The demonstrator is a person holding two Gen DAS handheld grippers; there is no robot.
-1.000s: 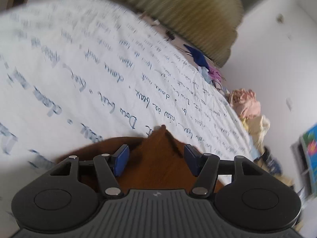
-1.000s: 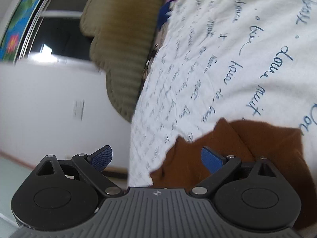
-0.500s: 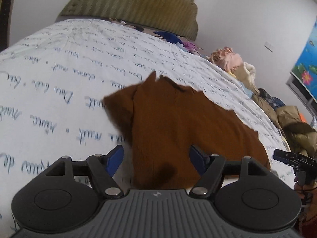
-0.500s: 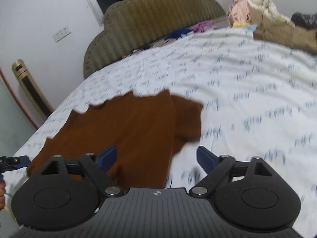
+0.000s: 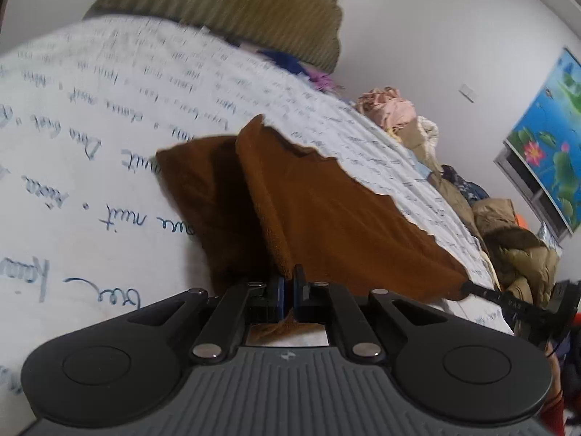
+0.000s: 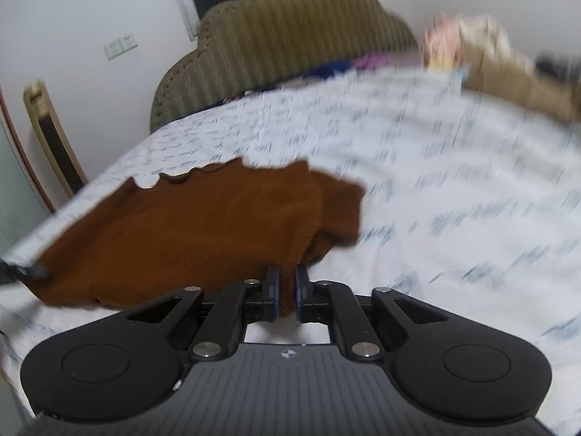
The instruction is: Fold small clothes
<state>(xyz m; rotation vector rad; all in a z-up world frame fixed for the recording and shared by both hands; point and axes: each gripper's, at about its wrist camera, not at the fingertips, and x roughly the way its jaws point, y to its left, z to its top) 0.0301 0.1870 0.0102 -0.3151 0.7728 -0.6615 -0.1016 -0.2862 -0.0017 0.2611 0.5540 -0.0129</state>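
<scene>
Brown garment (image 5: 326,214) spread on white script-printed bedsheet (image 5: 90,138), near edge raised. Left gripper (image 5: 287,290) pinches one near corner, right gripper (image 6: 287,292) other corner; both jaws just closed, cloth clamped between blue pads. Right view blurred; heap beside olive headboard (image 6: 290,36) probably clothes.

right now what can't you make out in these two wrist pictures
- Left wrist view: the near edge of the brown garment is hidden behind the left gripper, shut on it.
- Right wrist view: motion blur smears the writing on the bedsheet and the clothes pile; the right gripper covers the hem it pinches.
- Both views: what kind of garment it is cannot be told.
</scene>
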